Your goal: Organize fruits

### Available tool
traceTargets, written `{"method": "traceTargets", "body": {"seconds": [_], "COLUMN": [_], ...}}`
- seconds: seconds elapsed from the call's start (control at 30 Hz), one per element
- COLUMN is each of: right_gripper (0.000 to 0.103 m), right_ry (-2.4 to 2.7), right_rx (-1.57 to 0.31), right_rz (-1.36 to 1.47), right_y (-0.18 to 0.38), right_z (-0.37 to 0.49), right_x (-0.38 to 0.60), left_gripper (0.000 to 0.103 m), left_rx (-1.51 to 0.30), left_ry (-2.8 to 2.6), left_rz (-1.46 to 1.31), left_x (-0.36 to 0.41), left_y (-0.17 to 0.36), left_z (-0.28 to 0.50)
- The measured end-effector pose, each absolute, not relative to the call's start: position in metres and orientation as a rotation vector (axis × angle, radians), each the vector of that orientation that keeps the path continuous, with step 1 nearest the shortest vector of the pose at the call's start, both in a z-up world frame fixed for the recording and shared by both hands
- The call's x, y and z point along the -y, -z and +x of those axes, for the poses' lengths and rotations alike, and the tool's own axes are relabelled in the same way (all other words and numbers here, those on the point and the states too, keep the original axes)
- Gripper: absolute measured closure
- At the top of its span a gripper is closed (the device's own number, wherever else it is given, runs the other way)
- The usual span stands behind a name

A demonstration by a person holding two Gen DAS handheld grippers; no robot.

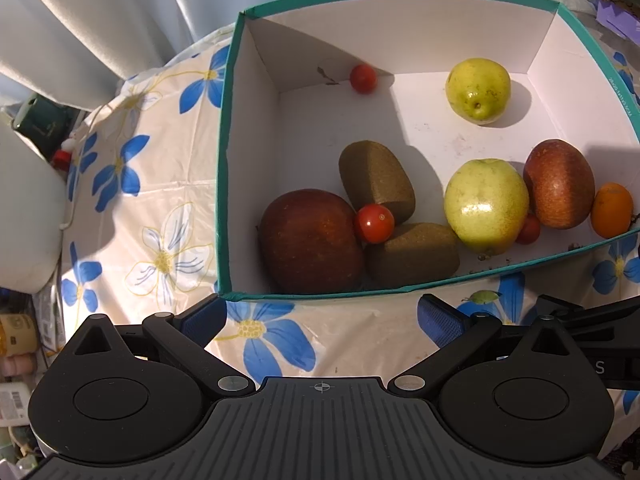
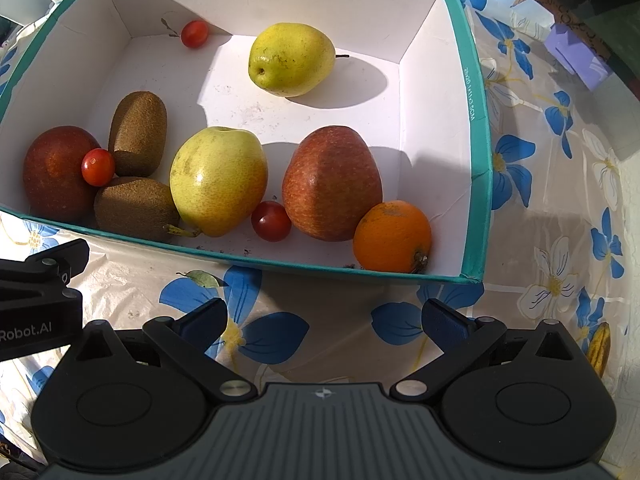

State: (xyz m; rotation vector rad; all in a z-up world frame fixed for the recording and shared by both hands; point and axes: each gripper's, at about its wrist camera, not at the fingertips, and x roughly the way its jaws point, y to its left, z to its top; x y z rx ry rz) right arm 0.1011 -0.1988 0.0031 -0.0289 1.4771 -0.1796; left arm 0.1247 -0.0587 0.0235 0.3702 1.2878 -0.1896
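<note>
The orange sits in the box's near right corner, touching the red pear, at about one o'clock from your right gripper, the nearer one. Both that and your left gripper are spread wide and empty over the floral tabletop.

The box is white inside with a teal rim. In it lie two yellow-green pears, two dark red apples speckled with orange, two brown fuzzy kiwis, three glossy red cherry tomatoes and one orange citrus fruit. The tablecloth is cream, printed with blue and white flowers with yellow centres. Both grippers' finger pads are blue on black linkages.
</note>
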Motion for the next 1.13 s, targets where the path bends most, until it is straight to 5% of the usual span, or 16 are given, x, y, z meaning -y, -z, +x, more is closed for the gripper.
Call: {"method": "traceTargets", "body": {"seconds": [1.13], "right_gripper": [0.0], "right_ry": [0.19], "right_rx": [-1.47], "right_rz": [-0.031], "right_y": [-0.0056], "right_z": [0.1002], "right_x": [0.2003], "left_gripper": [0.0], "left_rx": [-1.243], "left_ry": [0.205], "left_rz": [0.393], "left_x": [0.0607], "left_y": [-0.0283], "left_z": [0.1201]}}
